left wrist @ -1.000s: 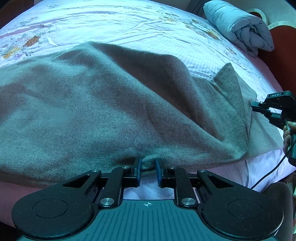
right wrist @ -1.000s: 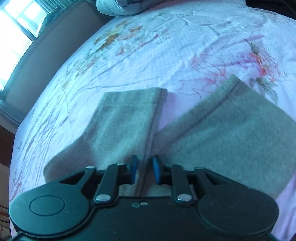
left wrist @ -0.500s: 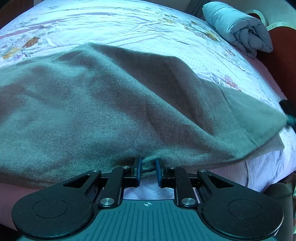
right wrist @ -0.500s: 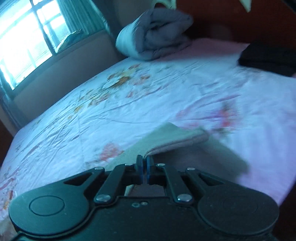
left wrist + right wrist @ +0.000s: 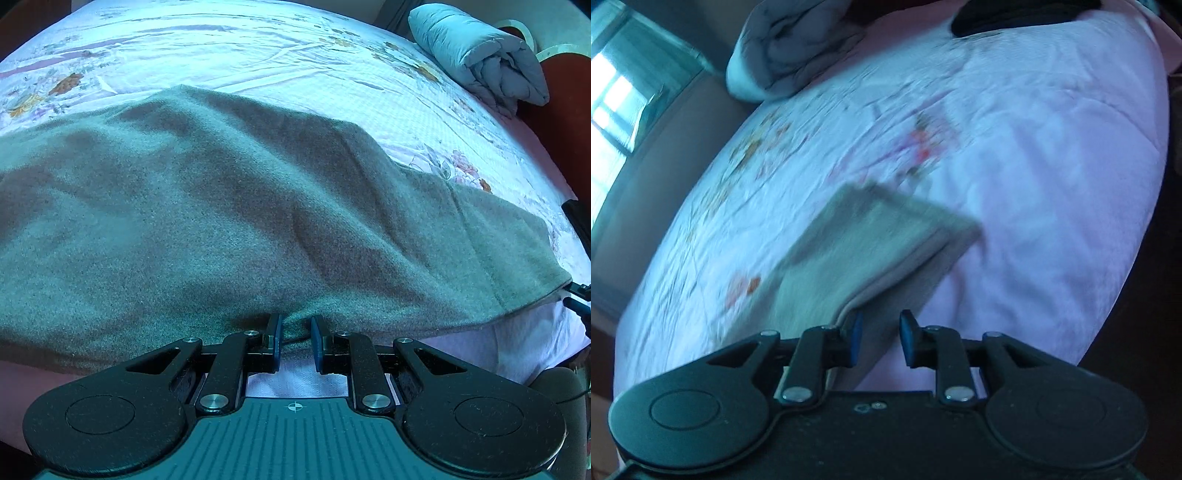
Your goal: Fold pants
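Grey pants [image 5: 229, 221] lie spread across a floral bed sheet [image 5: 258, 48], one leg laid over the other. My left gripper [image 5: 294, 338] sits at the near hem with its jaws a little apart and a bunch of grey cloth between them. In the right wrist view the stacked leg ends [image 5: 871, 251] lie flat on the sheet. My right gripper [image 5: 879, 332] is open at their near edge, the cloth just left of its left finger [image 5: 854, 334]. Its tip also shows at the right edge of the left wrist view [image 5: 576, 295].
A rolled grey-blue duvet [image 5: 480, 55] lies at the bed's far corner, also in the right wrist view [image 5: 790, 48]. A black item [image 5: 1019, 14] lies at the far edge. The bed edge drops off on the right [image 5: 1126, 295]. A window [image 5: 613, 103] is at left.
My right gripper carried a leg end over onto the other leg, laid it down and opened. The pants now lie flatter on the right. My left gripper has stayed in place.
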### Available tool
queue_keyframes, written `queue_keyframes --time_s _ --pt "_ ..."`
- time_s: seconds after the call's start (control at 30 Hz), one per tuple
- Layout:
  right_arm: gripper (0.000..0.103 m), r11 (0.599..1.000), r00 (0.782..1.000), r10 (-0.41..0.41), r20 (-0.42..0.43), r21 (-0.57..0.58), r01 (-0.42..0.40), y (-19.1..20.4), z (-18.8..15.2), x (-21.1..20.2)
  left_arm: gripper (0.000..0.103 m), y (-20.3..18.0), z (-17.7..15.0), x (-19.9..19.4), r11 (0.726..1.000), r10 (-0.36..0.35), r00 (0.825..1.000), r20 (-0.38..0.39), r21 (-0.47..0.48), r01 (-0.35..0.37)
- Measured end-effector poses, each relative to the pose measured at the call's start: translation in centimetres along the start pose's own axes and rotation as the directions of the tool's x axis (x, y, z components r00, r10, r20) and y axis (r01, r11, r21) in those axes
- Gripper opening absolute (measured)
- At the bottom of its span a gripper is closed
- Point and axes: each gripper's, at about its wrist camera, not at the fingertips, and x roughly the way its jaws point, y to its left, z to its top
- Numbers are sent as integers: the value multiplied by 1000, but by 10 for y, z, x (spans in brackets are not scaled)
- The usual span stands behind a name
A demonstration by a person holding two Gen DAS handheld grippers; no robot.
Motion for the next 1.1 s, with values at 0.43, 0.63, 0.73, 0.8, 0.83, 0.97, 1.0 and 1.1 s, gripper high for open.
queue_keyframes --time_s 0.43,0.63,0.73,0.8,0.83,0.97,1.0,1.1 --pt "34 970 997 81 3 231 -80 -35 21 9 19 0 0 -2 1000 13 1000 1 -3 -13" --pt "35 934 992 116 44 335 -124 -50 19 3 19 0 0 -2 1000 6 1000 0 -14 -6" --pt "35 930 989 141 38 338 -146 -52 20 4 19 -1 0 -1 1000 11 1000 0 -9 -11" --pt "35 926 987 143 72 344 -159 -49 21 0 19 0 0 -2 1000 6 1000 0 -15 -6" --pt "35 934 989 130 73 325 -147 -46 23 1 19 2 1 -2 1000 2 1000 0 -19 -2" --pt "33 945 993 118 26 303 -120 -35 28 16 19 2 0 -2 1000 3 1000 1 -20 -3" --pt "33 953 994 112 6 284 -109 -30 29 21 19 2 0 -2 1000 4 1000 1 -17 -4" --pt "16 963 994 107 -11 252 -100 -16 31 32 19 2 1 -1 1000 6 1000 1 -21 -6"
